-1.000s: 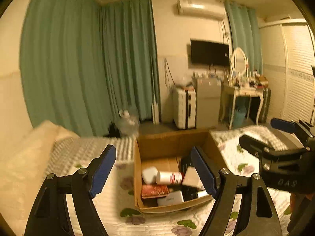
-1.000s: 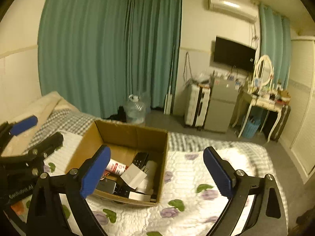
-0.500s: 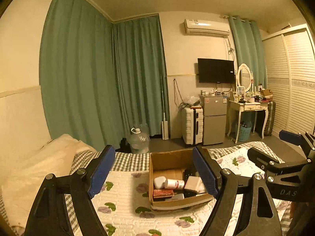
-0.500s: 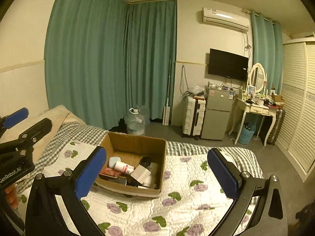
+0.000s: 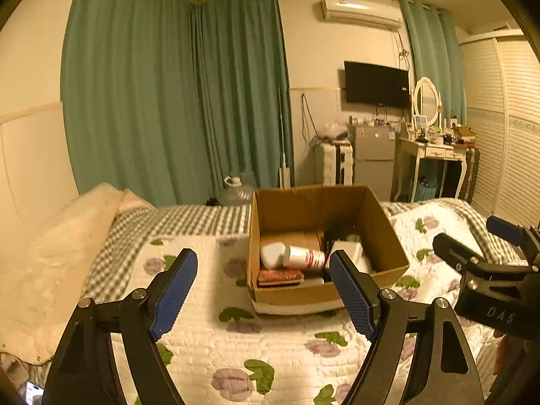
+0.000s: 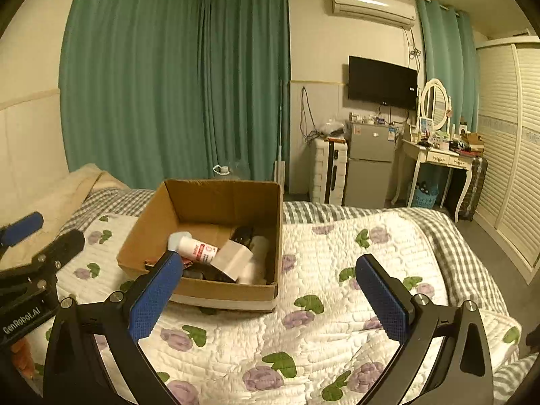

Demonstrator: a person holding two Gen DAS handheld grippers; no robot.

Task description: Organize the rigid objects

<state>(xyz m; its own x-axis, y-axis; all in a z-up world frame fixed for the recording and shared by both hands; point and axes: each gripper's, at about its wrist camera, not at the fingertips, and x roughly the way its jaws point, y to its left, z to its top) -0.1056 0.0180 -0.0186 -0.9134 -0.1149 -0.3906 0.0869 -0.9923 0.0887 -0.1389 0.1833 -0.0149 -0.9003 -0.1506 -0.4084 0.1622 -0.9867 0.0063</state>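
An open cardboard box (image 5: 280, 294) (image 6: 145, 233) sits on a bed with a flowered quilt (image 5: 276, 341) (image 6: 337, 256). Inside lie a white bottle with a red label (image 5: 303, 257) (image 6: 197, 248), a white jar (image 5: 271, 254), a dark red flat pack (image 5: 280, 276), a white box (image 6: 233, 258) and dark items. My left gripper (image 5: 263, 295) hangs open before the box with nothing between its blue pads. My right gripper (image 6: 270, 295) is open wide and empty, its left pad in front of the box's near wall. Each gripper shows at the edge of the other's view.
Teal curtains (image 5: 168, 101) cover the far wall. Beyond the bed stand a white suitcase (image 6: 329, 170), a small grey fridge (image 6: 369, 163), a dressing table with a mirror (image 6: 435, 155) and a water jug (image 5: 236, 190). A pillow (image 5: 67, 243) lies at the bed's left. Louvred wardrobe doors (image 6: 506, 168) line the right.
Both cameras pulled back from the box, then came closer and lower again; the box looms larger than half a second ago. The right jaws spread a little wider than a second ago.
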